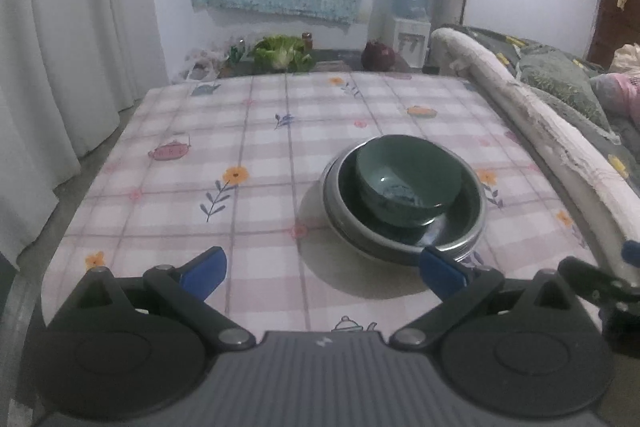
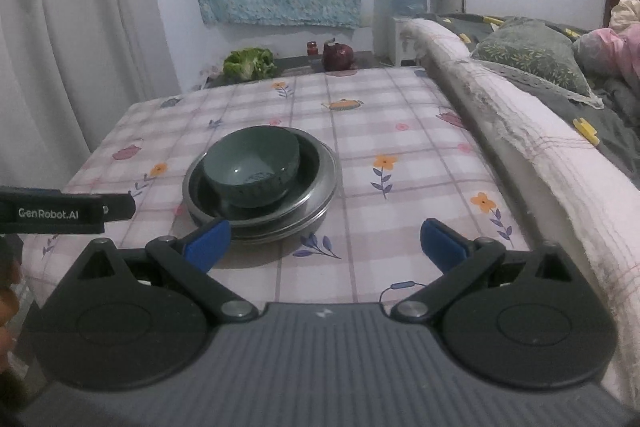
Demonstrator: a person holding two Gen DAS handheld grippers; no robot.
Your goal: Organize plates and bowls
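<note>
Looking along your left hand-held gripper (image 1: 322, 273), its fingers were spread and empty; the green bowl (image 1: 408, 179) sat nested in the steel plates (image 1: 476, 231) on the table (image 1: 180, 195), slightly right. From your right hand-held gripper (image 2: 325, 241), likewise spread, the stack lay ahead-left; approach the rim squarely, I'd judge.

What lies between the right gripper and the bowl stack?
Only bare checked cloth: in the right wrist view, nothing stands between the open right gripper and the bowl stack.
</note>
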